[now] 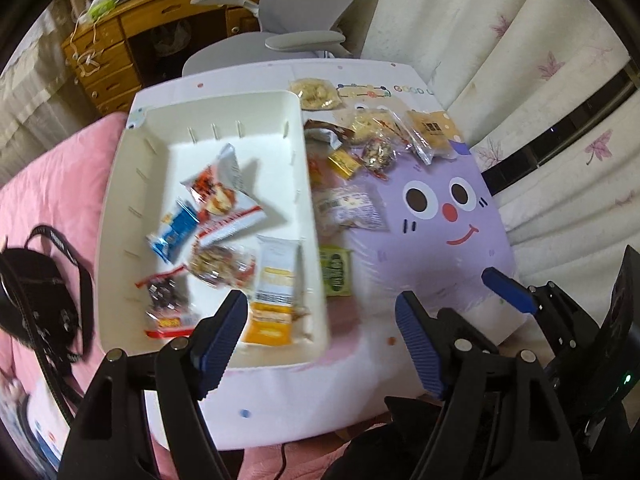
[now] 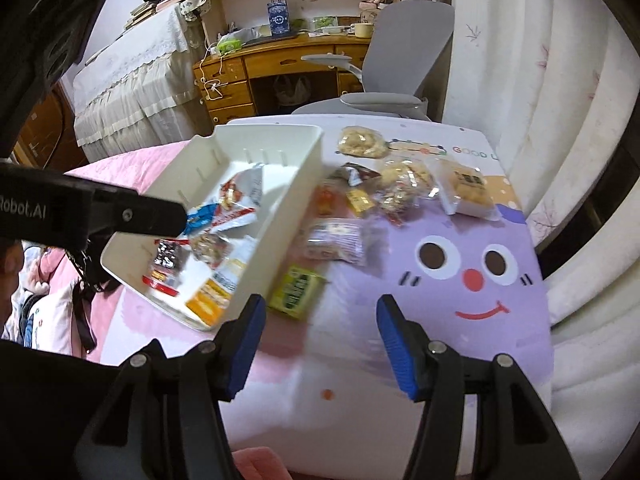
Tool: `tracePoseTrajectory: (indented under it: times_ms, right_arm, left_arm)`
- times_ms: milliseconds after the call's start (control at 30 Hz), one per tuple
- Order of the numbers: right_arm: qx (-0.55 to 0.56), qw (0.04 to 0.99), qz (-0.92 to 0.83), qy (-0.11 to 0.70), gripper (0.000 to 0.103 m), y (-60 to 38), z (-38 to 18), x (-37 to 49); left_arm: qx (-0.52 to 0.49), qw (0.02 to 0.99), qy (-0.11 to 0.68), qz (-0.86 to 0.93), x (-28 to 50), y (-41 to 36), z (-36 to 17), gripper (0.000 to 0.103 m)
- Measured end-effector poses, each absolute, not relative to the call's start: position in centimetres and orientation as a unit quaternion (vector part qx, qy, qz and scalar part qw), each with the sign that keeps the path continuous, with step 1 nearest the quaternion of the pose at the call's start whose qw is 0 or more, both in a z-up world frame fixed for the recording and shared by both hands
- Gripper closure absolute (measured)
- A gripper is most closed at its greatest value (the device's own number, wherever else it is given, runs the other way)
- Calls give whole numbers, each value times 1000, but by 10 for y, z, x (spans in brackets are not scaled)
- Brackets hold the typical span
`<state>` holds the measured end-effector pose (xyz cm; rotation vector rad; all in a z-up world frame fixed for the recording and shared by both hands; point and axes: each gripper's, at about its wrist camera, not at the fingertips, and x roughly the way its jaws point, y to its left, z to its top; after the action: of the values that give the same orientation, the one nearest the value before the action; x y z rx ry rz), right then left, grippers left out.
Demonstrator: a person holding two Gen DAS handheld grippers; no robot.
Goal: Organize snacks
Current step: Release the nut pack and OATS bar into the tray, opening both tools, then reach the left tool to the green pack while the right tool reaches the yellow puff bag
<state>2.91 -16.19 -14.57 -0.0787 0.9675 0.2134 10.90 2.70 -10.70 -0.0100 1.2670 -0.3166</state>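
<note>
Left gripper (image 1: 320, 332): seen lowest in the left wrist view, blue-padded fingers spread wide apart with nothing between them, held above the near end of the white bin and the table's front edge
Right gripper (image 2: 320, 340): fingers likewise spread apart and empty, held over the bare near part of the table, pointing toward the green packet
Right gripper, second sighting: one blue fingertip is seen at the right in the left wrist view, just beside the left gripper
White bin (image 1: 120, 184): set on the left part of the table; several snacks are held inside, among them a blue packet (image 1: 173, 230), a red and white packet (image 1: 224, 200) and a yellow and white bar (image 1: 274, 292)
Loose snacks (image 1: 376, 140): clustered on the table just right of the bin's far half
Green packet (image 2: 296, 290): lying just beside the bin's right wall, nearest the right gripper
Table (image 2: 460, 360): printed with a purple smiling face; open surface is left at the right and front, bounded by the curtain (image 1: 540, 60) on the right
Edges: the bin's left wall sits close to the table's left edge, over pink bedding (image 1: 48, 200)
Hard to make out: print on the wrappers is blurred; part of the bin is hidden in the right wrist view by the left gripper's black body
</note>
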Motion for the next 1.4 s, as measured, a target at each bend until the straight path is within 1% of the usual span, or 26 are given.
tracePoseTrajectory:
  times_ms: [200,333,633,733,967,1167,1233,1300,1400]
  right_arm:
    - [-51,870,129,474,44,-207,-145,38]
    - [-61,864,144,479,38,-234,-147,44]
    - [-59,848,152,504,36,-288,-158,58]
    - [-41,848,149,508,30,-305,-157,68]
    - [-7,847,138,513,30,-334,-155,97]
    - [31,840,138,524,29,-351,-160,127]
    - [43,836,134,530,25,-357,-165,141]
    - [57,833,131,534,24,-361,-169,152]
    - [74,829,127,540,14,-366,-177,171]
  left_arm:
    - [-49,791,601,-106,98,-3,-116,25]
    - [-77,793,601,-64,89,-20,-122,25]
    - [-136,780,610,21,81,-41,-142,25]
    - [-162,772,612,54,83,-43,-150,25]
    - [-218,747,617,118,86,-43,-173,25]
    - [-260,712,638,134,89,-47,-204,25]
    - [-272,703,640,145,90,-47,-212,25]
    - [-283,697,639,159,92,-46,-219,25]
    - [-300,695,630,178,95,-43,-228,24]
